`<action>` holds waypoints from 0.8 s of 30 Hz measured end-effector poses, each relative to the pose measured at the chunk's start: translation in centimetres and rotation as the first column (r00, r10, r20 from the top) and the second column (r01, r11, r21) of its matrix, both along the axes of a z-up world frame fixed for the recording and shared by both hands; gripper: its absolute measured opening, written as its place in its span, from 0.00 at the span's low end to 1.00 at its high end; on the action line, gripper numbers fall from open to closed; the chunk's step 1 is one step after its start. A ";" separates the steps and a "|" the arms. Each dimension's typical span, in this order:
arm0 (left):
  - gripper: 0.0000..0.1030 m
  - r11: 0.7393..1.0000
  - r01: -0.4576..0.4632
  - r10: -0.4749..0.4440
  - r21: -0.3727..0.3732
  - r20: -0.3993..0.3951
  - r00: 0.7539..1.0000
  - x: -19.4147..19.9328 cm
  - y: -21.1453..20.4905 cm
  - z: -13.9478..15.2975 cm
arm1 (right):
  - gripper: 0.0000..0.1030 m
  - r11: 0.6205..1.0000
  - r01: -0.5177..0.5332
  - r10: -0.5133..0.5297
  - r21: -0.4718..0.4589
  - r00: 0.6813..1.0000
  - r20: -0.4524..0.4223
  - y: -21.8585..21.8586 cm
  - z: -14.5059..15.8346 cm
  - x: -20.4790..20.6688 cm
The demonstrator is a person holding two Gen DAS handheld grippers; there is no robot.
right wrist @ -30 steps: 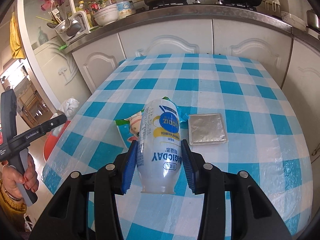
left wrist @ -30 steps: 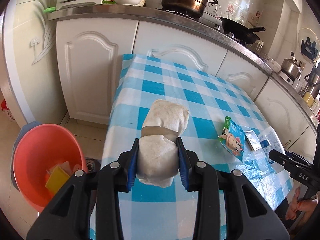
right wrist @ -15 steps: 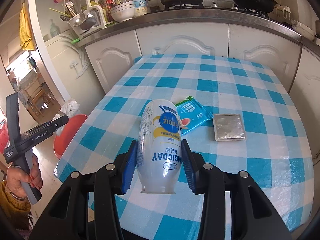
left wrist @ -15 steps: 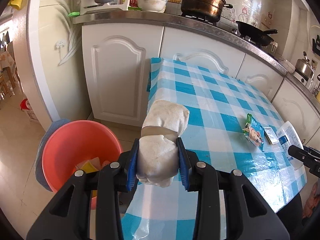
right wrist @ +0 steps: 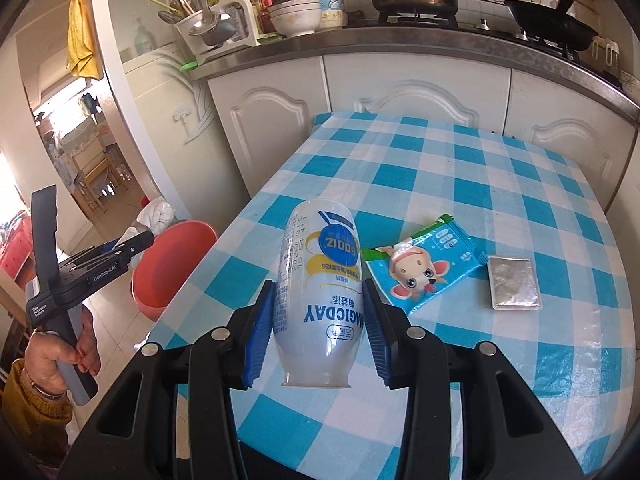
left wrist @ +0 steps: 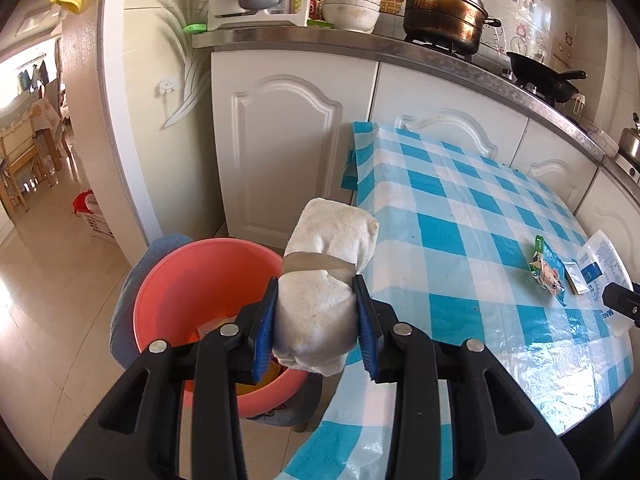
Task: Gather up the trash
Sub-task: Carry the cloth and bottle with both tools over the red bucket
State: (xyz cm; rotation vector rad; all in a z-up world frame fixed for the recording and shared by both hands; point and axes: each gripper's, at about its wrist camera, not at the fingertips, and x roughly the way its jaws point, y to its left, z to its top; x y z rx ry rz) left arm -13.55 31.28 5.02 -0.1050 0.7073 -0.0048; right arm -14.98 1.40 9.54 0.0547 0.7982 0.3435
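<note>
My left gripper is shut on a white taped tissue bundle and holds it over the near rim of the orange basin on the floor beside the table. My right gripper is shut on a clear plastic bottle with a blue and yellow label, held above the table's left front part. A blue snack wrapper and a silver foil packet lie on the checked tablecloth. The basin and the left gripper show in the right wrist view.
The basin holds some yellow scraps and sits on a blue stool. White cabinets stand behind the table, with a pot, bowls and a pan on the counter. A doorway opens at far left.
My left gripper has carried the tissue bundle left off the table to above the basin. My right gripper has moved the bottle left and back from the wrapper.
</note>
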 end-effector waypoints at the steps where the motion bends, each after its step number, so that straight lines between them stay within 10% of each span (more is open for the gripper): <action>1: 0.36 1.000 -0.010 0.010 0.003 -0.001 1.000 0.0 0.3 -0.1 | 0.43 1.000 -0.008 0.008 0.000 1.000 0.000 0.4 0.1 0.1; 24: 0.36 0.982 -0.186 0.186 0.019 -0.047 0.981 0.2 7.2 -2.7 | 0.43 0.964 -0.265 0.265 -0.007 0.964 -0.020 12.5 1.4 3.6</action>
